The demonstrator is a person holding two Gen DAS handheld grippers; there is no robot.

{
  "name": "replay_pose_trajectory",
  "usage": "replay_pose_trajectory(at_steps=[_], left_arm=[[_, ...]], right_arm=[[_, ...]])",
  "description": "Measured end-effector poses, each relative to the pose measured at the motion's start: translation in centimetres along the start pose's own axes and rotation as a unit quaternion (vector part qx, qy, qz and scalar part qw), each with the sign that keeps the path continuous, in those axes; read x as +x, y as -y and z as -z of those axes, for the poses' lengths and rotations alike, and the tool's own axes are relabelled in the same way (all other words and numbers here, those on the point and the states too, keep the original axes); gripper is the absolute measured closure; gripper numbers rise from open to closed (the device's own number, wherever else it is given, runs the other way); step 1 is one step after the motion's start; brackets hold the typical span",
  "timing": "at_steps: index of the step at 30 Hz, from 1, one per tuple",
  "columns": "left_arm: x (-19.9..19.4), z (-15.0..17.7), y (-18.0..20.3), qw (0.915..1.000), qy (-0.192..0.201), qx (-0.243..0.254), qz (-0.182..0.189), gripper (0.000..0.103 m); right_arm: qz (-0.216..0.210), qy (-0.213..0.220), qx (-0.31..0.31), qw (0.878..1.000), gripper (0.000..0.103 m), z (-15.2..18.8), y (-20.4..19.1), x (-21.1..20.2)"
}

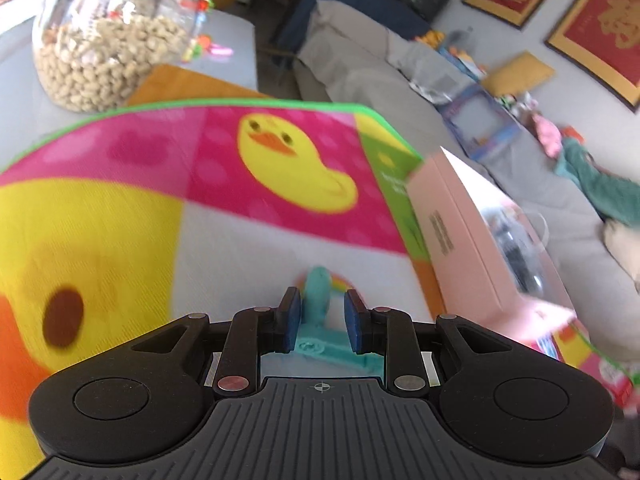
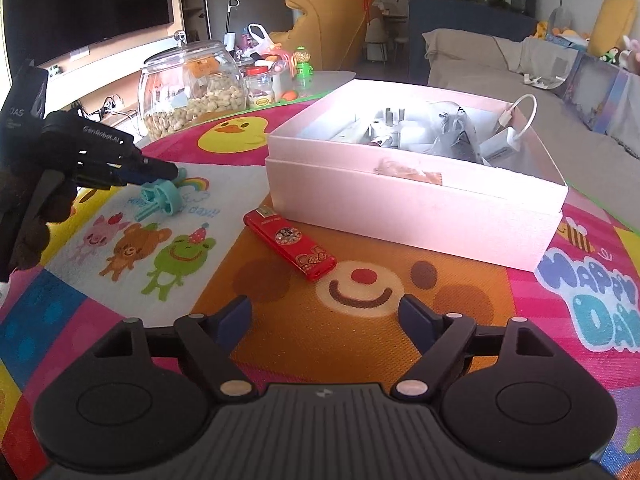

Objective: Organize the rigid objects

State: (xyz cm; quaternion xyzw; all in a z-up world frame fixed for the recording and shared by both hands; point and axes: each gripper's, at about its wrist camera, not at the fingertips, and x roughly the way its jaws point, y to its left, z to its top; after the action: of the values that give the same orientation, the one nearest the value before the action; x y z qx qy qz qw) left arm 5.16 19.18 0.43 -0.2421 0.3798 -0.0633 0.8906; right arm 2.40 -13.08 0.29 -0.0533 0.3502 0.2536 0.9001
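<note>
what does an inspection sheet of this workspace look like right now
surface: cartoon play mat covering the table
job's things: teal plastic toy on the mat; red lighter lying beside the open pink box
clutter: glass jar of peanuts, small snack jars behind it
grippers: left claw shut on the teal plastic toy; right claw open, nothing between
cables: white cable inside the box
surroundings: grey sofa, television, framed pictures
</note>
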Motion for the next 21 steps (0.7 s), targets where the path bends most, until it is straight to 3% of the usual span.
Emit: replay_pose_trajectory(at_steps=[10, 14, 17, 21], left_arm=[[-3.0, 4.8, 2.8, 0.9971, -0.053, 0.040, 0.037, 0.077], [-4.7, 5.3, 4.7, 0.9944, -0.039, 0.098, 0.009, 0.077], [-6.5, 5.5, 6.0, 0.9856, -0.028, 0.166, 0.009, 0.077], [-6.0, 6.9, 7.8, 0.9639, -0.092, 0.249, 0.014, 0.077]], right_arm=[[-0.005, -0.010, -0.015, 1.000, 0.013, -0.1, -0.4, 0.3], [-0.012, -0.017, -0.022, 1.000, 0.012, -0.2, -0.2, 0.2], [-0.018, -0.015, -0.019, 1.000, 0.012, 0.2, 0.3, -0.2], [-0.020, -0.013, -0.013, 1.000, 0.012, 0.3, 0.5, -0.4]])
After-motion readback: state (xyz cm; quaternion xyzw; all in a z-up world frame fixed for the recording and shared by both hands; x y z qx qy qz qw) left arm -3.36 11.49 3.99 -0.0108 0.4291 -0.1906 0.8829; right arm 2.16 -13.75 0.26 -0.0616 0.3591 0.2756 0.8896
